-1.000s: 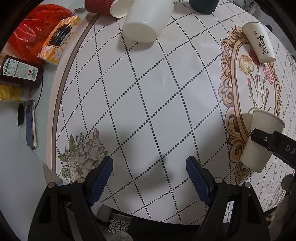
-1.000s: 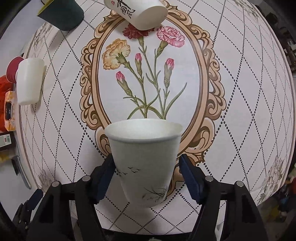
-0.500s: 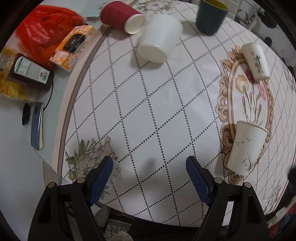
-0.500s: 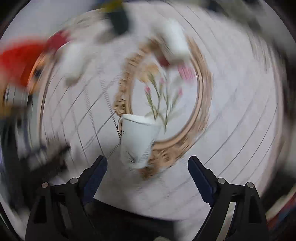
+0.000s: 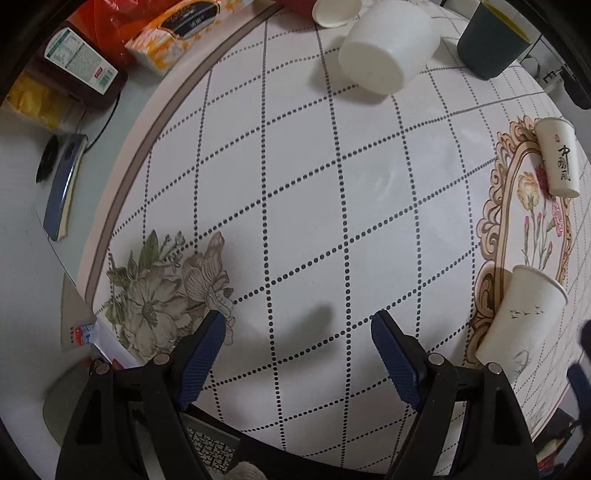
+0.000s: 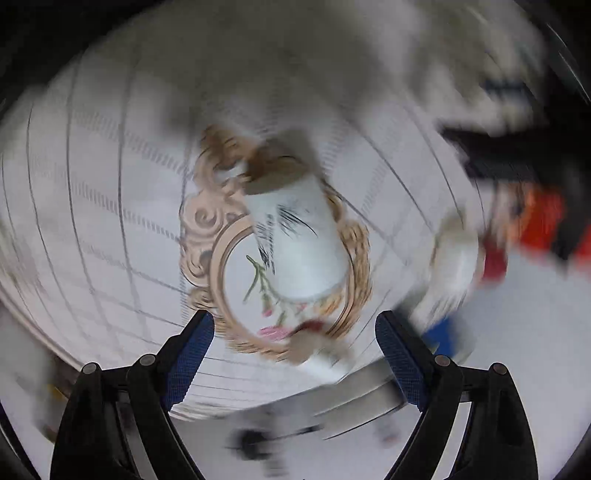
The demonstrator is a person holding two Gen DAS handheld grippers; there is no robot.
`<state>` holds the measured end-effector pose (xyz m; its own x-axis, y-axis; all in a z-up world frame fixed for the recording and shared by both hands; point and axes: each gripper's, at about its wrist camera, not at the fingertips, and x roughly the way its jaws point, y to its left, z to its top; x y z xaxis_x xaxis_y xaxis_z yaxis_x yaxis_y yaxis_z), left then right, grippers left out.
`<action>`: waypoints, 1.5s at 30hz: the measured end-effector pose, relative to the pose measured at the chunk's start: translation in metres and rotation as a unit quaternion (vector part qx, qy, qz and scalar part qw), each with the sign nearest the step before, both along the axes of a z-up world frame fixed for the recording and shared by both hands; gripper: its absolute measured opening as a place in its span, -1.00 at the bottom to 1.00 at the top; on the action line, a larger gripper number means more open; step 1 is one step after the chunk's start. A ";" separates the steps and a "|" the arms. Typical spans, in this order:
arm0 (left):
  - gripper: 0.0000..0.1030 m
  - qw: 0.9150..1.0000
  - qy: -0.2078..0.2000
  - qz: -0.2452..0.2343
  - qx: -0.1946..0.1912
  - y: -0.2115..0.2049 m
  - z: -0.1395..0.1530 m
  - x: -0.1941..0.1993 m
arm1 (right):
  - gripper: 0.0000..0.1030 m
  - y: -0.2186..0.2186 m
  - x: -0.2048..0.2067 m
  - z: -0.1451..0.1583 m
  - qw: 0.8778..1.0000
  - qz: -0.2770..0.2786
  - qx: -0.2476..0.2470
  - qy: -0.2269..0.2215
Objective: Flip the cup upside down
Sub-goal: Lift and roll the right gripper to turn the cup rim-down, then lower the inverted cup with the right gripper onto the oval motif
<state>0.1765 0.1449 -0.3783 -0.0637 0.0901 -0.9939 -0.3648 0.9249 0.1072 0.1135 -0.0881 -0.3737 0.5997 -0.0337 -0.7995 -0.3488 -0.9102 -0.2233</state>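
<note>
on the oval frame: the cup [image 5: 519, 318] stands mouth up on the frame's [image 5: 491, 218] near end, its rim open to the top, small birds printed on its wall
cup, right view: blurred by motion; it [image 6: 299, 236] shows seen from the far side of the frame [image 6: 207, 236], ahead of the fingers and touching neither
left gripper [image 5: 297, 354]: spread wide, nothing between its blue pads [image 5: 201, 354], over the dotted cloth [image 5: 295, 184] well left of the frame
right gripper [image 6: 293, 350]: spread wide and empty, pads [image 6: 400, 360] clear of the cup on both sides; only a dark blur of it sits at the right edge of the left view
lettered cup [image 5: 557, 160]: lying on its side at the frame's far end
white tub [image 5: 388, 55]: tipped on its side, far beyond the frame to the left, base toward the camera
red cup [image 5: 330, 11]: on its side just behind the tub, white mouth showing
green cup [image 5: 491, 37]: upright, right of the tub, beyond the frame's far end
grey flower print [image 5: 166, 295]: on the cloth, well left of the frame, just ahead of the left gripper's left pad
off the cloth, far left of the frame: tissue pack [image 5: 177, 31], dark bottle [image 5: 79, 61], phone [image 5: 61, 186]
</note>
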 end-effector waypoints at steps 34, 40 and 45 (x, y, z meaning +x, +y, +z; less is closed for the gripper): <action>0.56 1.000 0.012 -0.014 0.014 0.008 -0.009 0.021 | 0.33 0.011 0.020 -0.076 0.994 0.092 -0.050 0.035; 0.56 1.000 0.011 -0.018 0.018 0.008 -0.009 0.019 | 0.30 0.016 0.022 -0.073 0.997 0.060 -0.040 0.041; 0.56 1.000 0.009 -0.021 0.017 0.009 -0.008 0.021 | 0.29 0.032 0.036 -0.066 0.998 -0.036 -0.027 0.050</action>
<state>0.1974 0.1535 -0.3861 -0.0773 0.1265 -0.9890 -0.3241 0.9349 0.1449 0.1492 -0.0559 -0.4396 0.5114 -0.1187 -0.8511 -0.4322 -0.8916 -0.1354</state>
